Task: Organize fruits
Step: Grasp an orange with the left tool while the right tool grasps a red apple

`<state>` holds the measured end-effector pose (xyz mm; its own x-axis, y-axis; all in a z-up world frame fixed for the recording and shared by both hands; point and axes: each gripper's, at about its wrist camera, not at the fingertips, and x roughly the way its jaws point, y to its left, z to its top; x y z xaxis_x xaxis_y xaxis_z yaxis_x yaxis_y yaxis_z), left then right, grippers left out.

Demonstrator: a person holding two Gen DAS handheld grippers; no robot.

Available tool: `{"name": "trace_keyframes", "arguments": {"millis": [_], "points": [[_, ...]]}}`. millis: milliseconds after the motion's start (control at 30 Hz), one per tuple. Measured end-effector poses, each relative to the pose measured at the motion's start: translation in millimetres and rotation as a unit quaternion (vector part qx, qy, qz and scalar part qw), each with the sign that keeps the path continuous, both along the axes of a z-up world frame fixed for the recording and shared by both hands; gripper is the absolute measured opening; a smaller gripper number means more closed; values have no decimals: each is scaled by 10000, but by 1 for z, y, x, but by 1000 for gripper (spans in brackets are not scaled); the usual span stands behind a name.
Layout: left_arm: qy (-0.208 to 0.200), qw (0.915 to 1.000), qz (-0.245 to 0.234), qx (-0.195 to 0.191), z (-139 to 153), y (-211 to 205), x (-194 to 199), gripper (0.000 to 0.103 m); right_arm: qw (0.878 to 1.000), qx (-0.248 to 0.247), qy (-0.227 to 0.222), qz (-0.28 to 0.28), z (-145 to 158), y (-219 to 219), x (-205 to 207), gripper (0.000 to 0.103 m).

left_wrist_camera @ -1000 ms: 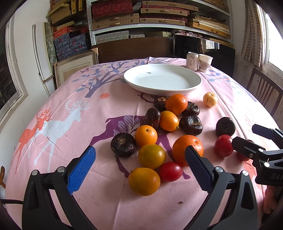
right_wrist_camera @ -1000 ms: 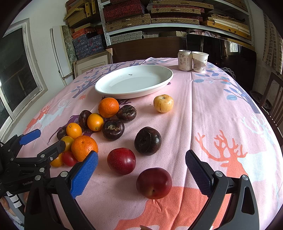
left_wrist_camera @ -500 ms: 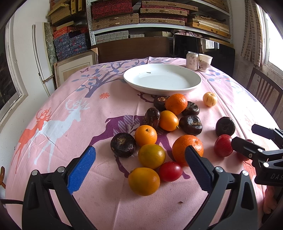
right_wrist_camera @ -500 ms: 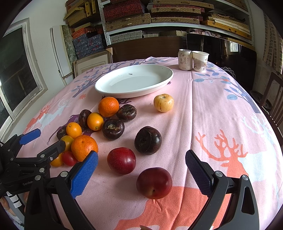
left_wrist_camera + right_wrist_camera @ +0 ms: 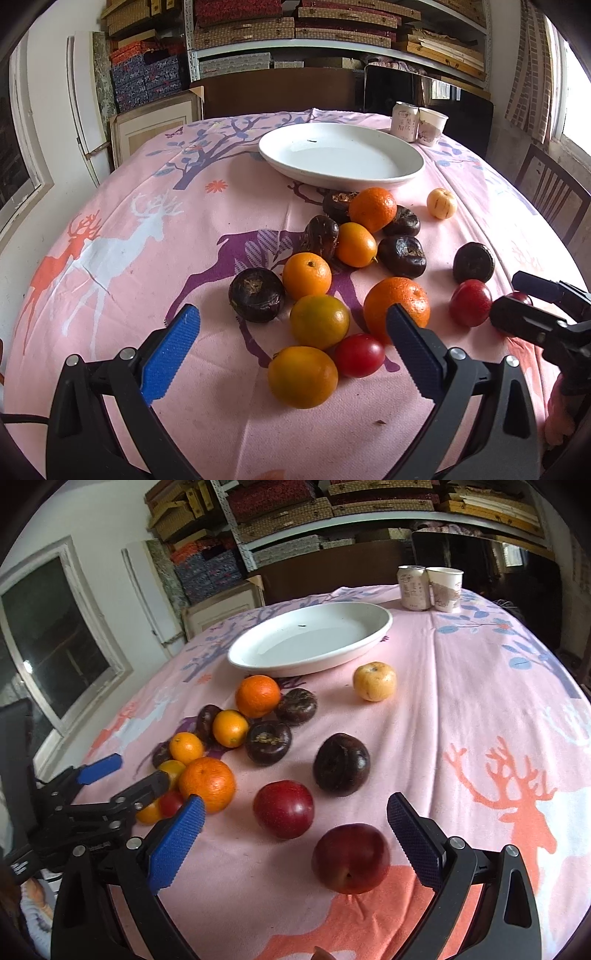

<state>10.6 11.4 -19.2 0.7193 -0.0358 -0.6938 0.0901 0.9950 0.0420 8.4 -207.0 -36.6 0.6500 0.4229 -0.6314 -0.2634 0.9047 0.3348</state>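
Note:
A white plate (image 5: 341, 155) (image 5: 310, 638) stands empty at the far side of the pink tablecloth. Several oranges (image 5: 397, 306) (image 5: 207, 784), dark brown fruits (image 5: 256, 294) (image 5: 341, 764) and a small red fruit (image 5: 359, 355) lie clustered before it. My left gripper (image 5: 291, 314) is open just short of this cluster and holds nothing. Two red plums (image 5: 283, 808) (image 5: 351, 853) lie before my right gripper (image 5: 295, 805), which is open and empty. A pale yellow fruit (image 5: 375, 681) lies alone near the plate.
A drinks can (image 5: 413, 588) and a paper cup (image 5: 446, 589) stand behind the plate. The left gripper's fingers (image 5: 101, 768) show at the left of the right wrist view. A chair (image 5: 554, 192) stands at the table's right edge. Shelves of boxes fill the back wall.
The right wrist view has shifted and tilted slightly, so the fruits sit further right in it. The left gripper and the fruits have not moved.

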Motion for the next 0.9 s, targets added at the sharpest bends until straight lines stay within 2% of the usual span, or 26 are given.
{"name": "trace_keyframes", "arguments": {"millis": [67, 200, 300, 400, 467, 500, 567, 667, 800, 900], "points": [[45, 10000, -19, 4, 1, -1, 1, 99, 9997, 163, 28, 167, 0, -2, -2, 99], [231, 9997, -104, 56, -3, -5, 5, 99, 9994, -195, 191, 230, 0, 0, 0, 99], [357, 9991, -184, -118, -4, 2, 9, 99, 9988, -284, 293, 264, -2, -4, 1, 99], [670, 9941, -479, -701, -11, 19, 17, 99, 9980, -486, 359, 199, -4, -7, 1, 99], [1079, 9830, -656, -1334, -22, 35, 27, 99, 9973, -554, 458, 162, -8, -10, 6, 99], [993, 9827, -748, -1371, -20, 37, 25, 99, 9970, -535, 525, 168, -10, -11, 7, 99], [1063, 9841, -1030, -986, -22, 27, 23, 99, 9970, -444, 596, 228, -13, -13, 10, 99], [1138, 9792, -1561, -620, -23, 14, 15, 99, 9966, -417, 660, 252, -14, -14, 13, 100], [1020, 9810, -1591, -431, -21, 12, 6, 99, 9968, -285, 667, 348, -15, -15, 12, 100], [1094, 9782, -1698, -477, -22, 12, 6, 99, 9965, -325, 677, 355, -15, -13, 13, 100]]}}
